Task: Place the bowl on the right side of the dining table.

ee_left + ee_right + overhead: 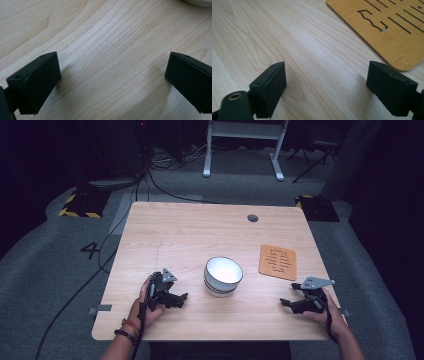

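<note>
A white bowl (223, 275) with a dark band near its base stands in the middle of the wooden table (200, 235). Right of it and slightly farther back lies a slotted wooden trivet (278, 261), whose corner (384, 27) reaches into the right gripper view. My left gripper (184, 297) rests on the table left of the bowl, pointing right, open (112, 75) over bare wood. My right gripper (284, 303) rests near the front right, pointing left, open (327, 82) with nothing between its pads. The bowl's base (198, 2) peeks in at the top of the left gripper view.
A round cable hole (252, 218) sits near the table's far edge. Cables (105, 245) trail over the grey floor at the left, and a white desk frame (245, 145) stands behind the table. Yellow-black striped pads (80, 205) lie on the floor.
</note>
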`<state>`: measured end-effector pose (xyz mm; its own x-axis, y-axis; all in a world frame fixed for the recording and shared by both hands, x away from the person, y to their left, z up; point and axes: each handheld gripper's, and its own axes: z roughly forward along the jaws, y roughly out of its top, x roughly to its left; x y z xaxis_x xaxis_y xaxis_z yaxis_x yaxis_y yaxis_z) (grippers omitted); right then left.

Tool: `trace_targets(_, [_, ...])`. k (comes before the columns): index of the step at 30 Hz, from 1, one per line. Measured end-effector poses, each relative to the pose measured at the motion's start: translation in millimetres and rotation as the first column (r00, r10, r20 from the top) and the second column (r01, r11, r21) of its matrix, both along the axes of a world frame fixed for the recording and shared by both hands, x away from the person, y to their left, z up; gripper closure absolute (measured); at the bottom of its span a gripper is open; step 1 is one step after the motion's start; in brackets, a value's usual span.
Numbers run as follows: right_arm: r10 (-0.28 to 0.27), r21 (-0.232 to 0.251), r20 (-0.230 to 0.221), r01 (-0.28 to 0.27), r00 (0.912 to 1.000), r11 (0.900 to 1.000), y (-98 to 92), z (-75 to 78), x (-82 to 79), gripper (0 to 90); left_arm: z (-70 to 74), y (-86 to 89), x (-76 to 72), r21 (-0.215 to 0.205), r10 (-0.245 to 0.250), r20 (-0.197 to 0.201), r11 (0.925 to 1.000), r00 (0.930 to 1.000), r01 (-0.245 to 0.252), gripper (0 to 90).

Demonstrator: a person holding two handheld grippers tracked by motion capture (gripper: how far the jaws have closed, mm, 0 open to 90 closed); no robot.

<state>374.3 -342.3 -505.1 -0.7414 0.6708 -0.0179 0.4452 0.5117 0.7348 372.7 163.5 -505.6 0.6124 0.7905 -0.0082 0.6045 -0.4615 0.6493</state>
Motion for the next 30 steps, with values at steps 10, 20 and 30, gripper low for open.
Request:
trace_targets(10, [0.004,0.003,0.0,-0.004,1.0,1.0,-3.8,0.9,0.6,17.6,0.0,0.4,0.0,0.0,-0.003,0.0,1.0,1.0,0.003,0.2])
trace_targets(20, [0.007,0.055,0.008,-0.008,0.9999,0.998,-1.6,9.1,-2.3,18.9,0.0,0.4,0.0,0.0,-0.003,0.0,1.0,1.0,0.003,0.2])
trace_targets(30, [0.059,0.079,0.021,-0.06,0.9981,0.995,4.1,20.2,-8.4,20.2,0.1,0.6,0.1,0.002,-0.004,0.0,1.0,1.0,0.004,0.2])
